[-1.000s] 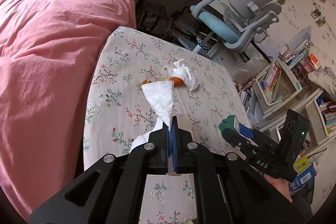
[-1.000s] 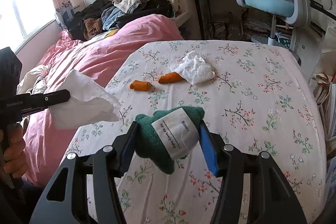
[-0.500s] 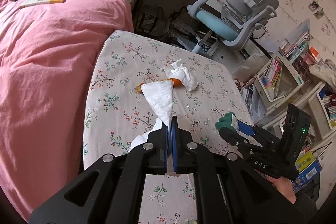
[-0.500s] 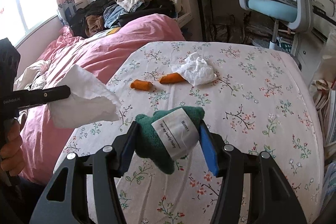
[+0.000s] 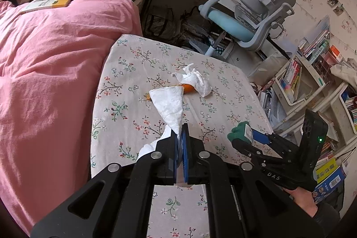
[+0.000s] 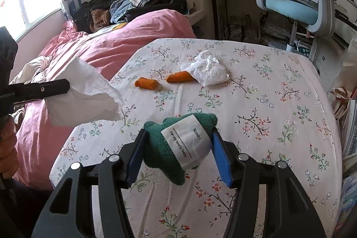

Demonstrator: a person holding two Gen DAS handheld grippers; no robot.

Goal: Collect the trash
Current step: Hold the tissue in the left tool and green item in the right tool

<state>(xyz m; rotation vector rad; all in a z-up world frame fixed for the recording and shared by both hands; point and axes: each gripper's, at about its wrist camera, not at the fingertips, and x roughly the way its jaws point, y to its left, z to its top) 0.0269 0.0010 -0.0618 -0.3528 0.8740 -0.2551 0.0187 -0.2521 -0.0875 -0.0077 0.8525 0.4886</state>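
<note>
Both tongs [image 5: 180, 126] [image 6: 178, 137] clamp trash: tissue [image 5: 169, 104], green cloth [image 6: 169, 148].

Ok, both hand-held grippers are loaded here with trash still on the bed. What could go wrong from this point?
1. The left hand-held gripper pinches the white tissue only at one corner; it could slip or tear free.
2. The right hand-held gripper holds the green cloth bundle, so neither is free for the two orange pieces or the crumpled tissue.
3. That crumpled tissue overlaps one orange piece, so one grab might drag both.
</note>
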